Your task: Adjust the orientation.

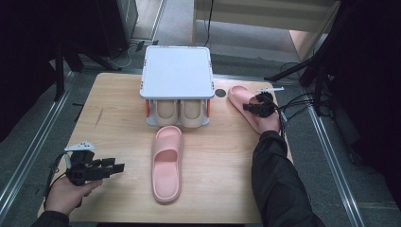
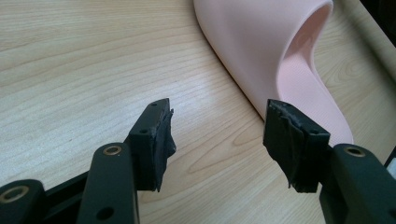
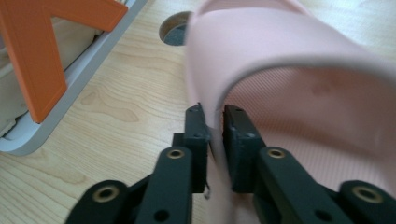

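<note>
Two pink slippers lie on the wooden table [image 1: 113, 109]. One pink slipper [image 1: 166, 163] rests mid-table, toe toward the rack. My left gripper [image 1: 116, 168] hovers low at the front left, open, nothing between its fingers; in the left gripper view [image 2: 217, 126] that slipper [image 2: 280, 51] lies just ahead and to the right, untouched. The other pink slipper [image 1: 239, 97] is at the back right. My right gripper [image 1: 253, 108] is shut on it: in the right gripper view [image 3: 215, 128] the pads pinch the edge of the slipper's strap [image 3: 289, 60].
A small white-topped shoe rack [image 1: 177, 71] with orange brackets [image 3: 37, 56] stands at the back centre, a beige pair [image 1: 182, 111] on its lower shelf. A round cable hole [image 1: 220, 92] sits beside it. Cables trail off the right table edge.
</note>
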Demonstrator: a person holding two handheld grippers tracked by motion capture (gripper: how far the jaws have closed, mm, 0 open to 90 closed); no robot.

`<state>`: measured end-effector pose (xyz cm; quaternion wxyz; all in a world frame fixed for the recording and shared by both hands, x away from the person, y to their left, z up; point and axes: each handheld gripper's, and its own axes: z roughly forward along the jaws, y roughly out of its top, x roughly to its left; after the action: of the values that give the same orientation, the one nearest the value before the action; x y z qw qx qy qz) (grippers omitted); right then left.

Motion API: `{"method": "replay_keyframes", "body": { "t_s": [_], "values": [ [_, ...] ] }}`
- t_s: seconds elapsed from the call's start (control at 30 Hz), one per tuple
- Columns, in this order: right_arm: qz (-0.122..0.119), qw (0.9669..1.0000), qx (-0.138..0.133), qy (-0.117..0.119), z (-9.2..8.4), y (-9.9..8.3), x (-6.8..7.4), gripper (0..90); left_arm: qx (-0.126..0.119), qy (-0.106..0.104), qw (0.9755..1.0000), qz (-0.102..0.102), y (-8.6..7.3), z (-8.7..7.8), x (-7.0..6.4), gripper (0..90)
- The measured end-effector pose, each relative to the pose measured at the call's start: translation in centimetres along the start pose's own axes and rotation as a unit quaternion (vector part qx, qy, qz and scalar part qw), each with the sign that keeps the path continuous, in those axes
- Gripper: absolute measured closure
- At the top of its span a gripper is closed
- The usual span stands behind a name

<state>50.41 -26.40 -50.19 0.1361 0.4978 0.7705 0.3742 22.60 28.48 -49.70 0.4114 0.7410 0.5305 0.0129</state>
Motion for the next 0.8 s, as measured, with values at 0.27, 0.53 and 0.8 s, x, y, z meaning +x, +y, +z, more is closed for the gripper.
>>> {"method": "replay_keyframes", "body": {
  "t_s": [0.27,0.53,0.8],
  "values": [
    [0.023,0.9997,0.009,-0.001,-1.9,0.5,0.1,85.6,0.003,-0.006,1.0,0.002,0.7,0.5,0.0,40.8],
    [0.027,0.9994,-0.007,0.02,-4.3,0.4,1.3,85.6,0.007,-0.013,0.9998,0.017,1.8,1.5,-0.2,39.6],
    [0.015,0.999,-0.017,0.04,-6.5,-0.3,3.5,85.5,0.008,-0.031,0.999,0.031,3.1,2.3,-0.6,43.9]
  ]
}}
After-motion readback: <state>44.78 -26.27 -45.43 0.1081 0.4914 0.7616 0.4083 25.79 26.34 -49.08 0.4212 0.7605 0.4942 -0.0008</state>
